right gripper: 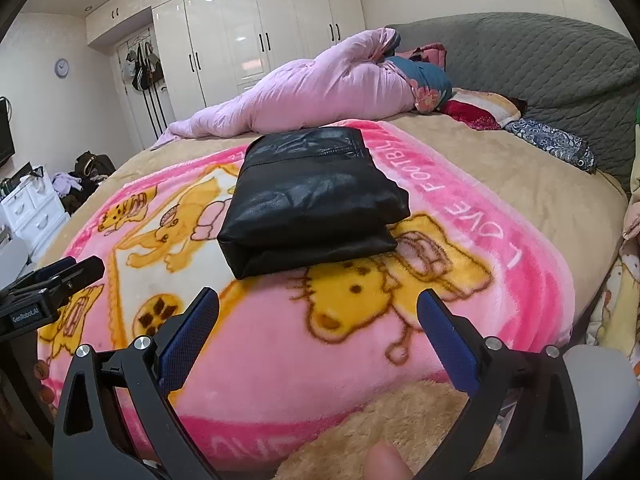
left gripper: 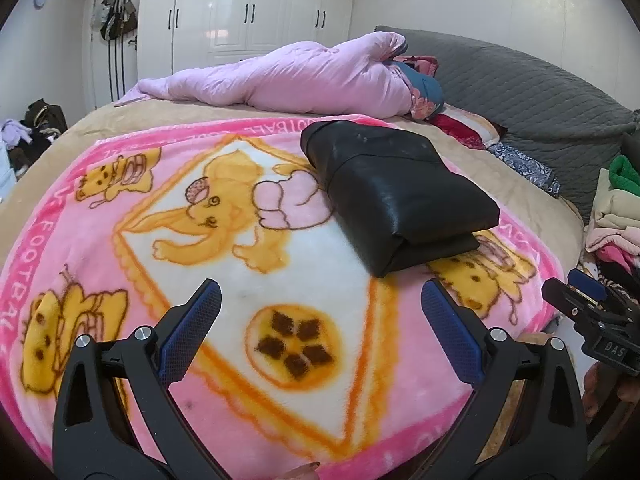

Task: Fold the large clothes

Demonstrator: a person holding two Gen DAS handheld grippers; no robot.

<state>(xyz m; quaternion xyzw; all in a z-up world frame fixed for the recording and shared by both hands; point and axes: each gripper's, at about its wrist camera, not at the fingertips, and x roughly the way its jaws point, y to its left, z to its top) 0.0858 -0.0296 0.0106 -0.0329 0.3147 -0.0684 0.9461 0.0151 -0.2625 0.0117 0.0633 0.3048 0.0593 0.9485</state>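
A black leather-like garment [left gripper: 400, 192] lies folded into a thick rectangle on the pink cartoon blanket [left gripper: 200, 264]; it also shows in the right wrist view as the black garment [right gripper: 312, 200] on that blanket [right gripper: 400, 320]. My left gripper [left gripper: 320, 300] is open over the blanket, short of the garment, with nothing between its fingers. My right gripper [right gripper: 318, 308] is open too, hovering in front of the garment's near folded edge and empty. Each gripper appears at the edge of the other's view: the right one [left gripper: 580, 292] and the left one [right gripper: 68, 276].
A rolled pink quilt [left gripper: 288, 80] and pillows lie at the far side of the bed, by a grey headboard [left gripper: 520, 88]. A stack of folded clothes [left gripper: 616, 216] sits at the right. White wardrobes [right gripper: 260, 40] and a small drawer unit [right gripper: 32, 208] stand beyond. A fingertip [right gripper: 384, 460] shows below.
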